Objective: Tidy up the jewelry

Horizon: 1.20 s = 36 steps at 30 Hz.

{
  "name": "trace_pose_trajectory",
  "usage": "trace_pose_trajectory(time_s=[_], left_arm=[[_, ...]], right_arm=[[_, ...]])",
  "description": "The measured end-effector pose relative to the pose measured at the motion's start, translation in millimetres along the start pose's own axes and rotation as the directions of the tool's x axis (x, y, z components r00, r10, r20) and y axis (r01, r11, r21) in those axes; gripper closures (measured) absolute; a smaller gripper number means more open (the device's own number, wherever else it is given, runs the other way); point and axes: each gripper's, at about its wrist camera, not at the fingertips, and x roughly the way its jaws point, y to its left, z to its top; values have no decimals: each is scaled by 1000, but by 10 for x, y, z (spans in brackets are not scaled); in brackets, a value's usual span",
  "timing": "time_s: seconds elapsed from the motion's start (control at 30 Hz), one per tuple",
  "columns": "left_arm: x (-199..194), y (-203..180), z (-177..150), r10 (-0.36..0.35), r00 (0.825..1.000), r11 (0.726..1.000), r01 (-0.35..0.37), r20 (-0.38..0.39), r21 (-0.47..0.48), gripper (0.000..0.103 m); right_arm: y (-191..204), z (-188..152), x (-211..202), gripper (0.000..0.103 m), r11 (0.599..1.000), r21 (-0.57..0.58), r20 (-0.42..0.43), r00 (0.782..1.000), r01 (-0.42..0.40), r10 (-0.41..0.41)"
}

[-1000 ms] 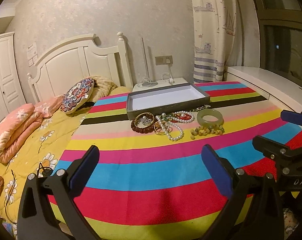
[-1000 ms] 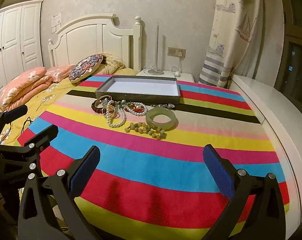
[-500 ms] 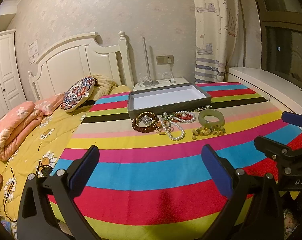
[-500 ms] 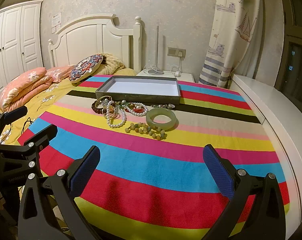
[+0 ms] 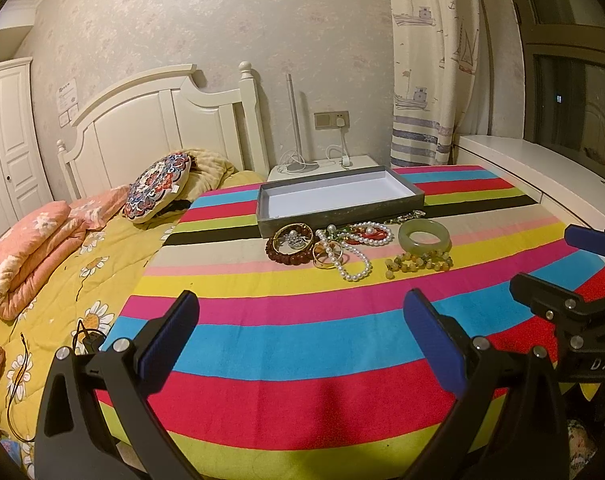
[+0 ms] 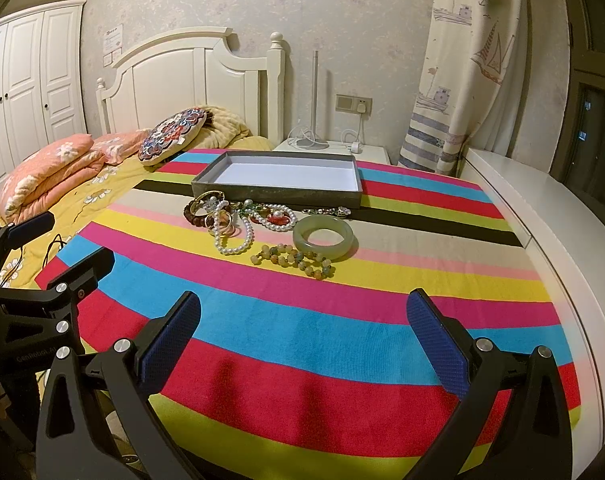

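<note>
A grey tray (image 5: 342, 216) (image 6: 278, 194) with a white inside stands empty on the striped cloth. In front of it lies a heap of jewelry: a green jade bangle (image 5: 423, 236) (image 6: 323, 237), a green bead bracelet (image 5: 418, 263) (image 6: 292, 259), a pearl necklace (image 5: 352, 256) (image 6: 234, 236), a dark red bead bracelet (image 5: 288, 246) (image 6: 194, 212) and gold rings (image 5: 327, 254). My left gripper (image 5: 302, 334) is open over the near stripes, well short of the heap. My right gripper (image 6: 304, 334) is open too, beside it on the right.
The striped cloth (image 5: 302, 344) covers a table beside a bed with a yellow quilt (image 5: 62, 280), pink pillows (image 5: 26, 248) and a round patterned cushion (image 5: 160, 186). A white nightstand (image 5: 322, 168) with a lamp pole stands behind the tray. A white sill (image 6: 542, 216) runs along the right.
Both grippers have moved slightly forward toward the jewelry; the tray and heap look a little nearer. Nothing was grasped.
</note>
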Motion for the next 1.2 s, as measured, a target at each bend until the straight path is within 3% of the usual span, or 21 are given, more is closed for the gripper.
trace_pose_trajectory(time_s=[0.87, 1.03, 1.13, 1.2], left_arm=[[65, 74, -54, 2, 1000, 1000, -2, -17, -17, 2], [267, 180, -94, 71, 996, 997, -72, -55, -9, 2], [452, 324, -104, 150, 984, 988, -153, -100, -21, 2], [579, 459, -98, 153, 978, 985, -163, -144, -55, 2]], right_arm=[[-26, -24, 55, 4, 1000, 14, -13, 1000, -5, 5], [-263, -67, 291, 4, 996, 87, -61, 998, -18, 24], [-394, -41, 515, 4, 992, 120, -99, 994, -31, 43], [-441, 12, 684, 4, 991, 128, -120, 991, -39, 54]])
